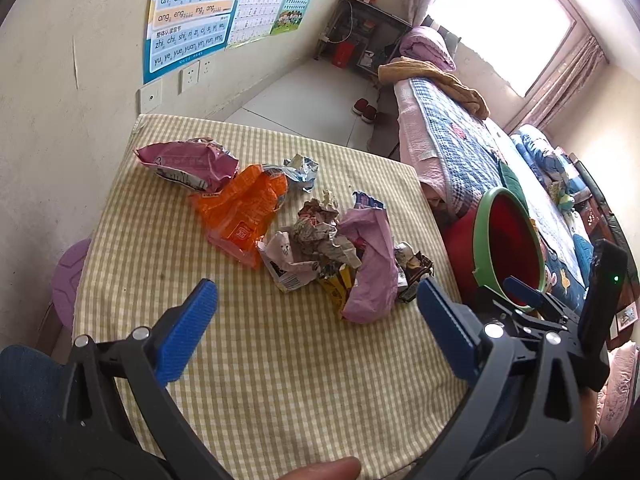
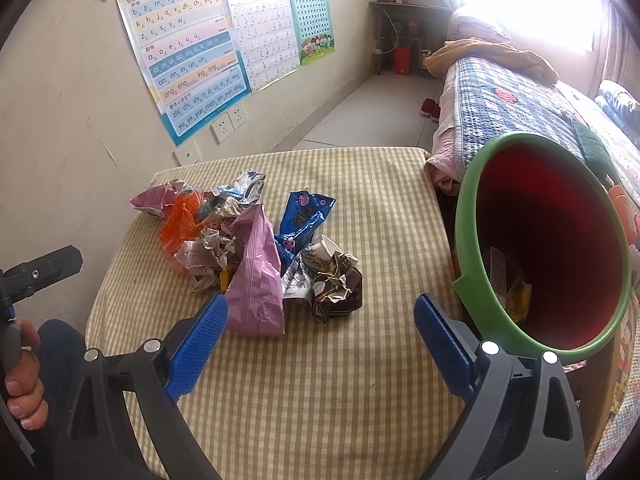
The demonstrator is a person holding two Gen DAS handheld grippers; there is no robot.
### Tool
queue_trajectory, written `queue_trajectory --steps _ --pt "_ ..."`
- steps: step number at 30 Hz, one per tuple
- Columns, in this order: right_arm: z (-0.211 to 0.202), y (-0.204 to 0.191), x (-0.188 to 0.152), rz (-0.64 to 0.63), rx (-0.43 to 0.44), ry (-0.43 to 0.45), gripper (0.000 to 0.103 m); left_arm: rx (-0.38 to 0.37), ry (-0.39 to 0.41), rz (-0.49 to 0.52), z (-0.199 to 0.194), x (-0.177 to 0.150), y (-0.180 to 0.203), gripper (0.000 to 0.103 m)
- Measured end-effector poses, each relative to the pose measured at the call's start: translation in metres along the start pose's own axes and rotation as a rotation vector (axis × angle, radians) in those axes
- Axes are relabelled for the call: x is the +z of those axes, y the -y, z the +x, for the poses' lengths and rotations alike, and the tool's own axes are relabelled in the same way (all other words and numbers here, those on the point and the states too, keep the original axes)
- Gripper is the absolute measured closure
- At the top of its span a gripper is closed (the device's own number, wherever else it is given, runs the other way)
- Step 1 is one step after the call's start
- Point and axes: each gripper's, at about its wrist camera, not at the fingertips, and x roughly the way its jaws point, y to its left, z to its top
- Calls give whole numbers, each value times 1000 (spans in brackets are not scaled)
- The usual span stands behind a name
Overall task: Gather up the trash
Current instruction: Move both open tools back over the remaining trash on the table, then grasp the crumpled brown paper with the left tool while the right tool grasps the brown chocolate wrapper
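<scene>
The left gripper [image 1: 316, 320] hung wide open and empty over the checked table [image 1: 260, 400], short of the wrapper pile [image 1: 320, 240]. The right gripper [image 2: 320, 344] gaped empty too, beside the red bin [image 2: 552, 248]. Light, crumpled wrappers could slip from the pads or snag neighbours, scattering rubbish.

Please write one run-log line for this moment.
left gripper: jaws open, empty | right gripper: jaws open, empty | wrappers: piled on table | red bin: holds few scraps
</scene>
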Motion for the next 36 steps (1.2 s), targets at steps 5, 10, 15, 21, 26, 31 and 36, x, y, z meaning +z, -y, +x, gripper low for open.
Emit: queue_trajectory --steps 5,10,15,21,26,31,36 --pt "10 -4 2 -8 1 -13 12 8 -14 -14 8 -1 -9 6" --pt "20 -3 4 -1 7 -31 12 32 -36 -24 21 1 -17 6" --pt "34 0 6 -1 7 -49 12 49 -51 -35 33 6 -26 6" --pt "54 2 9 8 4 -78 12 59 -65 -33 48 15 -32 6" --pt "68 3 9 10 4 -101 12 43 -108 -35 69 18 -35 6" --pt "81 9 7 19 -2 -124 12 25 -162 -27 94 16 -35 19" --pt "92 14 7 24 -5 -145 12 -2 -179 -44 108 20 -35 26"
